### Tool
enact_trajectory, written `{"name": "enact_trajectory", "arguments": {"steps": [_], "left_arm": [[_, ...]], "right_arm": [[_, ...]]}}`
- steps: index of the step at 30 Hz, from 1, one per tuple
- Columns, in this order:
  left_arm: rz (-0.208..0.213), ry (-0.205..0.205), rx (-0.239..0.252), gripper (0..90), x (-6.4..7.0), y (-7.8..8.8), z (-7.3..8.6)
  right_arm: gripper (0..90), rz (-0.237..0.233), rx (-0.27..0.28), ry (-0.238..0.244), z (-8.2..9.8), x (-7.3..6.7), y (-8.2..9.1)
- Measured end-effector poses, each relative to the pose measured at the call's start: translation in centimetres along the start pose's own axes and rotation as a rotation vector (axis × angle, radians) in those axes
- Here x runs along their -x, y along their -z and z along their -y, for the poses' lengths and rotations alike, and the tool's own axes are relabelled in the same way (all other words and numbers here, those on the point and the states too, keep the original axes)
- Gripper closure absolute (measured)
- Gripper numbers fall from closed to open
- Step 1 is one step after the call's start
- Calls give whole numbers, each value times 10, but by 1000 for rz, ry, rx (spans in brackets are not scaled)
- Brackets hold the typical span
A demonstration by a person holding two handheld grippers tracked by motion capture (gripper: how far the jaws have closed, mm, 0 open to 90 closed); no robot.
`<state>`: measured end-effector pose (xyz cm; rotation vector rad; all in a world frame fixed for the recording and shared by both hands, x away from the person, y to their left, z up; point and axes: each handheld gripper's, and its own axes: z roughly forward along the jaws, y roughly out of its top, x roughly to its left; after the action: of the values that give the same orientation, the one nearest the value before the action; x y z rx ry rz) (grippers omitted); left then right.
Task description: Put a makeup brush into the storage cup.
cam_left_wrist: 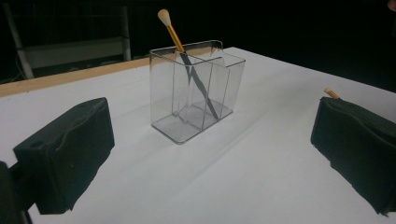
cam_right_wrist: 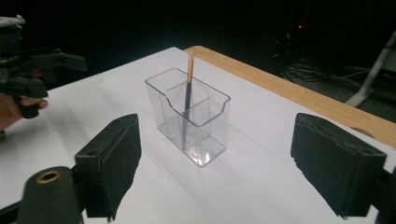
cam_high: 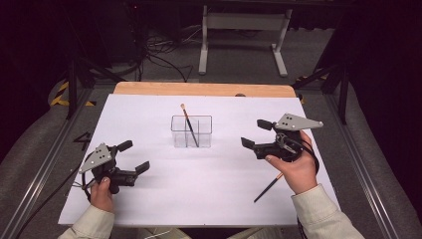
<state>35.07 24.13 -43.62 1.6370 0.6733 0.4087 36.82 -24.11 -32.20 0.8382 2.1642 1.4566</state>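
A clear plastic box (cam_high: 191, 132) with compartments stands upright in the middle of the white sheet. One brush (cam_high: 188, 123), black-handled with a gold ferrule and pale tip, leans inside it. A second brush (cam_high: 267, 187) lies flat on the sheet, partly under the right hand. My left gripper (cam_high: 135, 155) is at the front left, open and empty, facing the box (cam_left_wrist: 196, 98) and its brush (cam_left_wrist: 175, 37); the lying brush's tip (cam_left_wrist: 330, 93) peeks past its jaw. My right gripper (cam_high: 255, 133) hovers right of the box (cam_right_wrist: 189, 116), open, nothing between its jaws.
The white sheet (cam_high: 149, 199) covers a wooden table whose bare edge (cam_high: 204, 88) runs along the far side. Beyond it stand a white table frame (cam_high: 244, 30) and floor cables (cam_high: 164, 55). Metal rails flank the table on both sides.
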Motion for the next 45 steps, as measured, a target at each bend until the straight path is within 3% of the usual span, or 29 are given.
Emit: {"name": "enact_trajectory", "arguments": {"steps": [3, 4, 5, 6, 8, 17, 23, 35, 45], "left_arm": [[-1, 5, -1, 4, 0, 0, 0], [2, 3, -6, 4, 0, -1, 0], [1, 1, -6, 4, 0, -1, 0], [2, -4, -6, 3, 0, -1, 0], [1, -3, -5, 3, 0, -1, 0], [-2, 3, -7, 4, 0, -1, 1], [1, -2, -11, 4, 0, -1, 1], [4, 1, -8, 4, 0, -4, 0], [7, 0, -7, 4, 0, -5, 0]], "right_arm": [[166, 16, -8, 16, 2, 1, 5], [156, 21, -39, -14, 4, 1, 7], [133, 19, -68, -74, 6, 3, 9], [140, 4, -69, -104, 7, 4, 10], [142, 22, -72, -72, 9, 6, 13], [100, 58, -107, -88, 15, 11, 28], [84, 64, -183, -107, 21, 14, 33], [102, 142, -371, -165, 31, 15, 33], [102, 155, -507, -221, 40, 17, 30]]}}
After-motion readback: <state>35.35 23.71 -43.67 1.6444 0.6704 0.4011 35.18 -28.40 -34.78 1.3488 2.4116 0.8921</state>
